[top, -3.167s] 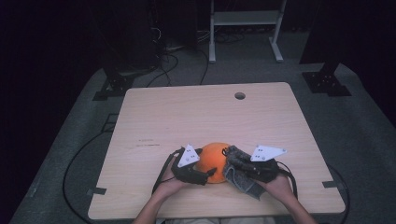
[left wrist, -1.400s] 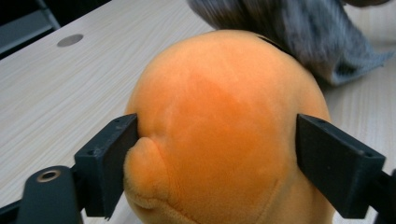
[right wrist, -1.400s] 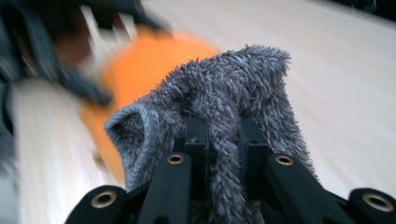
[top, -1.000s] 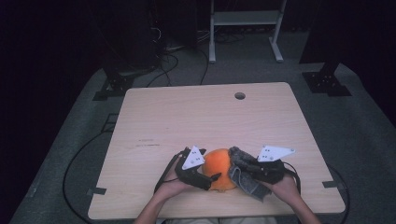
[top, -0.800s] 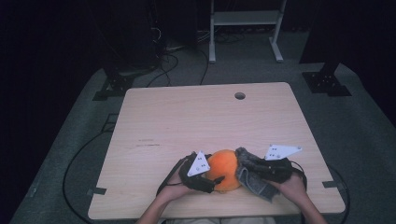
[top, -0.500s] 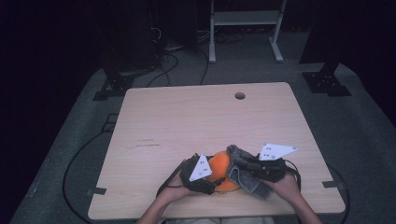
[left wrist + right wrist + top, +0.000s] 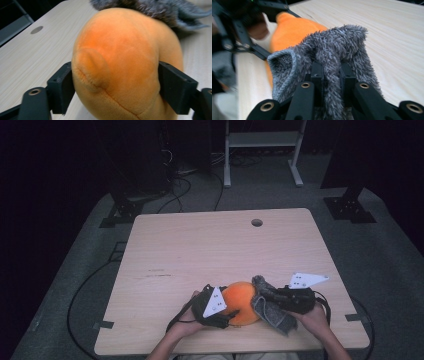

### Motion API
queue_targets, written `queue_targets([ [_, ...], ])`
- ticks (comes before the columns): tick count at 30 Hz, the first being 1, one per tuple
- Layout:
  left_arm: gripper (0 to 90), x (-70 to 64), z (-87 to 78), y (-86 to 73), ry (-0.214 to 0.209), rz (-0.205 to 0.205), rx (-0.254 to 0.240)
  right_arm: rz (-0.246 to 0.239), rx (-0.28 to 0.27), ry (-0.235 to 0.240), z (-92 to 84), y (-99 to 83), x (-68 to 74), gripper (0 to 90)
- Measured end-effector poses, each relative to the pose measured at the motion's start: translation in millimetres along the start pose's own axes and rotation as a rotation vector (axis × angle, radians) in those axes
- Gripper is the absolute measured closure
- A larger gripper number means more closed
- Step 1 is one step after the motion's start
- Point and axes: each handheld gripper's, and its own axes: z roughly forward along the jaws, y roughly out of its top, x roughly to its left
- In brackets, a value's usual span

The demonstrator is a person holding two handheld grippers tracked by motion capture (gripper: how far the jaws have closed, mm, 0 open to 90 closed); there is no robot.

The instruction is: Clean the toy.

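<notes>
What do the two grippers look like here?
Both the left gripper and the right gripper have black bodies, each topped by a pale three-cornered plate with small dark dots. Their jaws are black, blocky bars joined by brass-coloured rivets. A black cable trails off the table. Forearms are bare.

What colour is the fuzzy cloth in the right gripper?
Grey fuzzy cloth, clearest in the right gripper view.

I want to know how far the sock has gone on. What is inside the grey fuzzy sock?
The grey fuzzy sock shows its open cuff, hollow and dark inside. The orange plush toy lies beside and behind it, not plainly inside. Deeper inside is hidden by the fabric.
</notes>
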Motion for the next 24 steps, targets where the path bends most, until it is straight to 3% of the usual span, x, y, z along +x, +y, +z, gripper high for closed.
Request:
queue_targets([
  [3, 19.4, 1.7, 2.4, 0.6, 0.027, -0.020, -0.011, 0.044, 0.024, -0.010, 3.5, -6.1, -7.5, 76.9],
  [5, 18.9, 1.5, 3.0, 2.0, 0.062, -0.011, -0.012, 0.051, 0.063, -0.059, 2.3, -7.6, -13.4, 76.9],
  [7, 18.9, 1.2, 2.8, 2.2, 0.080, -0.003, -0.009, 0.050, 0.052, -0.068, 0.2, -6.2, -12.5, 77.0],
  [8, 19.2, 1.1, 2.9, 2.0, 0.076, -0.002, -0.011, 0.046, 0.020, -0.062, -2.2, -3.0, -9.0, 76.9],
  [10, 20.5, 0.1, 3.8, 1.8, 0.075, 0.003, -0.015, 0.009, -0.055, -0.004, -3.6, 6.8, 3.7, 76.9],
  [11, 20.5, -0.2, 4.1, 2.1, 0.077, 0.003, -0.015, -0.018, -0.055, 0.001, -0.6, 11.3, 9.9, 76.9],
  [13, 20.2, -0.4, 4.0, 2.9, 0.090, 0.009, -0.006, -0.050, -0.005, -0.007, 11.6, 13.3, 15.6, 76.9],
  [16, 18.4, -3.1, 1.6, 5.6, 0.125, 0.030, -0.019, -0.036, -0.004, -0.014, 18.0, 10.5, 11.7, 77.0],
  [20, 22.4, -3.0, 2.6, 5.7, 0.097, 0.012, -0.032, -0.035, 0.006, -0.026, 15.7, 7.6, 8.1, 77.0],
  [22, 23.8, -2.2, 3.4, 5.2, 0.075, -0.013, -0.040, -0.016, 0.031, -0.056, 12.1, 5.5, 0.3, 77.0],
  [24, 24.5, -2.7, 4.3, 4.5, 0.061, -0.012, -0.045, 0.008, 0.039, -0.094, 7.6, 5.5, -6.8, 77.0],
])
